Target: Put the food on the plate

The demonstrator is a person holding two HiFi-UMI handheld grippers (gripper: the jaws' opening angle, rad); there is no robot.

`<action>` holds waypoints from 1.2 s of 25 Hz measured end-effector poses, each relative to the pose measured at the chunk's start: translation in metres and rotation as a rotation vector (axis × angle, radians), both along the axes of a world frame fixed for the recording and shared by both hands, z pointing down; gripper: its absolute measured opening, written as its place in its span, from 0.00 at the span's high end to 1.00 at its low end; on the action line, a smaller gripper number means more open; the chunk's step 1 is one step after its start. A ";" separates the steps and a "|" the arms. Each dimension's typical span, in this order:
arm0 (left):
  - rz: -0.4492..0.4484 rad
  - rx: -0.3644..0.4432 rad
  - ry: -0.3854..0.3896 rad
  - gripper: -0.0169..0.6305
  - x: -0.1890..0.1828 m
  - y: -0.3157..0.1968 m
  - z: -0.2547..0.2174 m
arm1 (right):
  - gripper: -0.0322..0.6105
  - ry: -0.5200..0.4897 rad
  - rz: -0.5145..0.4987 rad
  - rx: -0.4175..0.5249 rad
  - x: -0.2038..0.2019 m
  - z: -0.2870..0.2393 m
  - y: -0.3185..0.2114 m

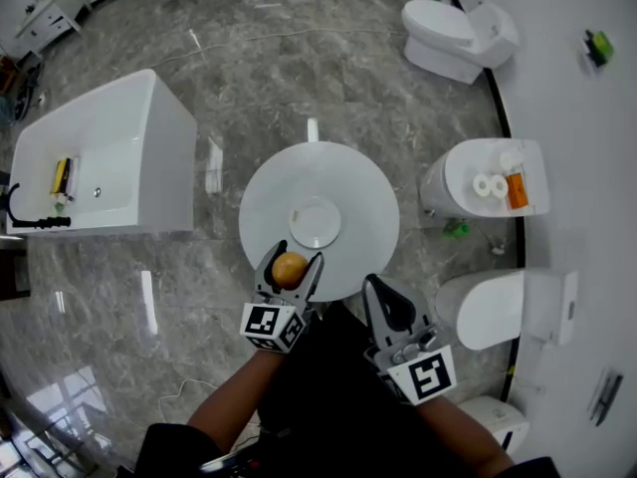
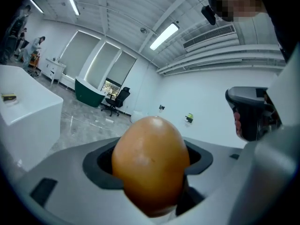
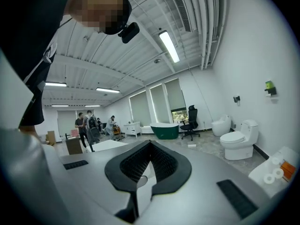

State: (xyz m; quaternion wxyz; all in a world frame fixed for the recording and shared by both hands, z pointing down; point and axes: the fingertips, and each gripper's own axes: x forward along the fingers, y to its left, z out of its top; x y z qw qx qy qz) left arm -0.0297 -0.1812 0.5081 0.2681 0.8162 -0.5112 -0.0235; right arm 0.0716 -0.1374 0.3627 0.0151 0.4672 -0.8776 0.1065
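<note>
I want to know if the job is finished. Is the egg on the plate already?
No, the left claw is gripping the egg, and the plate has nothing on it.

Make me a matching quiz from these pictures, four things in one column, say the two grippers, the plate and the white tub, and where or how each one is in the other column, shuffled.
Things
1. left gripper
2. right gripper
3. plate
4. white tub

Places and states
A. bare, at the middle of the round table
B. shut, with nothing between its jaws
C. standing left of the table in the head view
D. shut on the orange egg-shaped food

Pairs: 1-D, 2-B, 3-A, 4-C
</note>
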 end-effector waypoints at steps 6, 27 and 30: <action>0.067 -0.091 -0.034 0.47 0.013 -0.020 0.052 | 0.94 0.021 0.039 -0.011 0.010 0.002 -0.014; 0.164 -0.292 -0.140 0.47 0.028 -0.057 0.194 | 0.94 0.120 0.180 -0.072 0.047 0.033 -0.027; 0.176 -0.316 -0.145 0.47 0.030 -0.057 0.207 | 0.94 0.120 0.203 -0.082 0.052 0.038 -0.029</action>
